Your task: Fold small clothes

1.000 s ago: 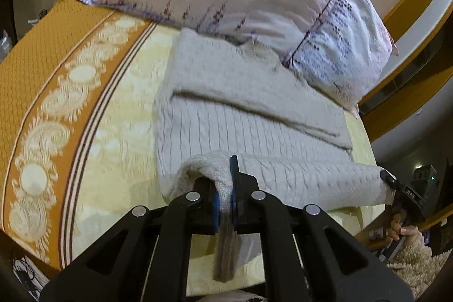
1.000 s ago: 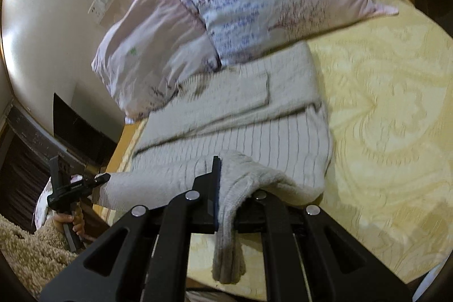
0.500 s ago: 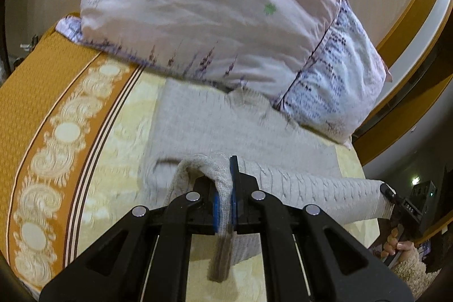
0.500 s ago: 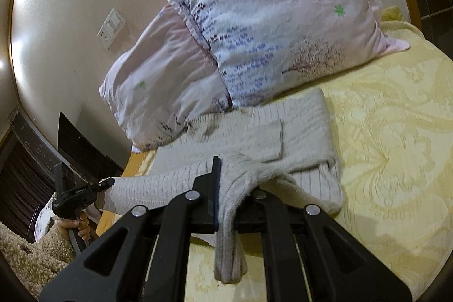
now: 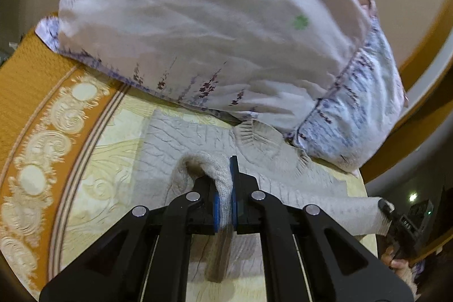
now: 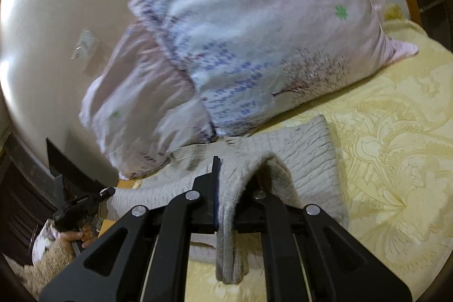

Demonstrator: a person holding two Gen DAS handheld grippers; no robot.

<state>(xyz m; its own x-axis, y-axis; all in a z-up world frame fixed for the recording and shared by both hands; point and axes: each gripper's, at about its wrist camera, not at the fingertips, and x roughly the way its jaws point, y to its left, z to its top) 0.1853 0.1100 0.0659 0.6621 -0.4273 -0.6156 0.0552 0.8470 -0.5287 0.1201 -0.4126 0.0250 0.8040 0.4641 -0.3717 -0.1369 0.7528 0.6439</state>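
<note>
A light grey knitted sweater (image 5: 181,137) lies on the bed, its collar by the pillows. My left gripper (image 5: 226,188) is shut on one corner of its hem, which drapes over the jaws. My right gripper (image 6: 226,188) is shut on the other hem corner (image 6: 243,174). The hem is stretched between the two grippers and held over the sweater's upper part. The right gripper also shows at the far right of the left wrist view (image 5: 396,220), and the left gripper at the left of the right wrist view (image 6: 82,205).
Two pale floral pillows (image 5: 215,27) (image 6: 254,47) lean against the wall right behind the sweater. The bed has a yellow patterned cover (image 6: 390,146) with an orange border (image 5: 31,92). The bed's edge and a dark floor lie at the right (image 5: 410,183).
Both grippers have carried the sweater's hem forward toward the pillows, folding the lower half over the upper half. The pillows now loom much closer.
</note>
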